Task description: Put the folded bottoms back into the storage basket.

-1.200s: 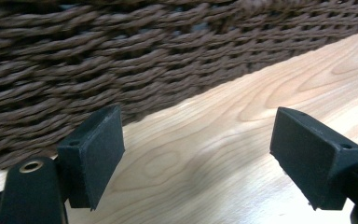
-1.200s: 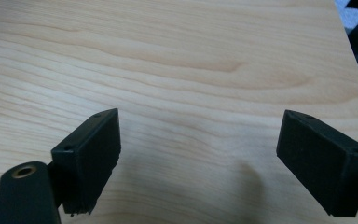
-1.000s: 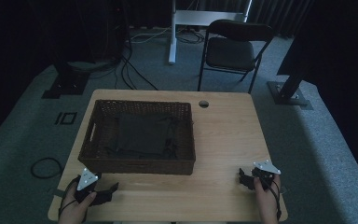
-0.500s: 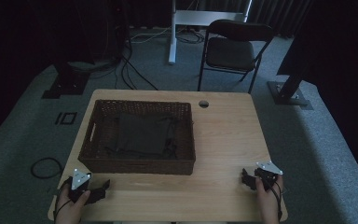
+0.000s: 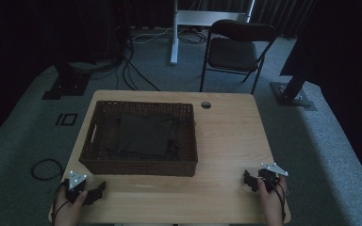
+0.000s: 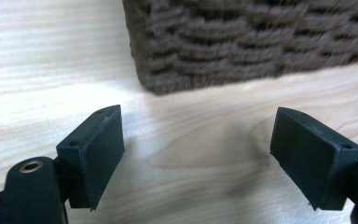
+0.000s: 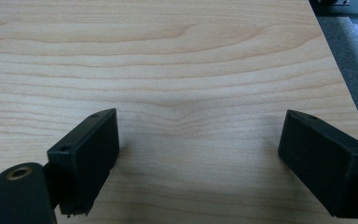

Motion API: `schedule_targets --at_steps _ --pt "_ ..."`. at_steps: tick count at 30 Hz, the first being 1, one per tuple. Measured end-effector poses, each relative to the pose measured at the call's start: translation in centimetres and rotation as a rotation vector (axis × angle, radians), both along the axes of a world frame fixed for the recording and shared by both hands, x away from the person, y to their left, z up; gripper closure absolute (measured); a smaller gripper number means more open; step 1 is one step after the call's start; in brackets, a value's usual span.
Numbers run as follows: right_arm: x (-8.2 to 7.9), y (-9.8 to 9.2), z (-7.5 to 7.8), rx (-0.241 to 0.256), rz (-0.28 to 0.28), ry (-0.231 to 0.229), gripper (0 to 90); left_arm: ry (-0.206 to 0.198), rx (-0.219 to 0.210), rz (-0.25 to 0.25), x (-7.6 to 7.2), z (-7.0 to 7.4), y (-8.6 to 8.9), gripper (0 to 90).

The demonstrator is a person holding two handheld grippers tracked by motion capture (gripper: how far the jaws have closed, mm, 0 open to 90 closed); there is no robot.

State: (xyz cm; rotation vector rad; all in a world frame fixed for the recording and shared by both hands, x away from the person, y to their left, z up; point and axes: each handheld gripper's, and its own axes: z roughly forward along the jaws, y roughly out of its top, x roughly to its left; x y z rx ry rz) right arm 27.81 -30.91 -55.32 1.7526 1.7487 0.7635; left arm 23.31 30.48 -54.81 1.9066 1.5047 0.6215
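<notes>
A dark brown woven basket (image 5: 99, 162) stands on the left half of the light wooden table (image 5: 226, 141), with a dark folded cloth (image 5: 143, 134) lying inside it. My left gripper (image 5: 98, 189) rests low over the table's front left corner, open and empty; the left gripper view has the basket's near corner (image 6: 182, 70) just ahead of its spread jaws. At the front right my right gripper (image 5: 249, 179) is open too, nothing between its fingers, over bare wood (image 7: 191, 70).
A black folding chair (image 5: 235, 52) and a white desk leg (image 5: 173, 33) stand beyond the table's far edge. Cables (image 5: 132, 70) run over the grey carpet. A round grommet hole (image 5: 206, 104) sits near the table's far edge. The table's right edge (image 7: 340, 79) lies close.
The left hand has drawn its gripper left and toward the front corner, away from the basket. The right gripper has shifted slightly toward the front edge.
</notes>
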Motion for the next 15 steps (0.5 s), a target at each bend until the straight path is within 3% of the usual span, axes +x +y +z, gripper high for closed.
schedule_targets --at_steps 2,15 --pt "0.05 0.02 0.00 0.000 -0.001 0.001 11.4 0.004 0.028 -0.003 0.19 -0.04 -0.17 16.6" --pt "0.12 0.06 -0.01 0.001 0.007 0.001 11.4 0.011 0.028 0.006 0.46 -0.08 -0.40 12.0"
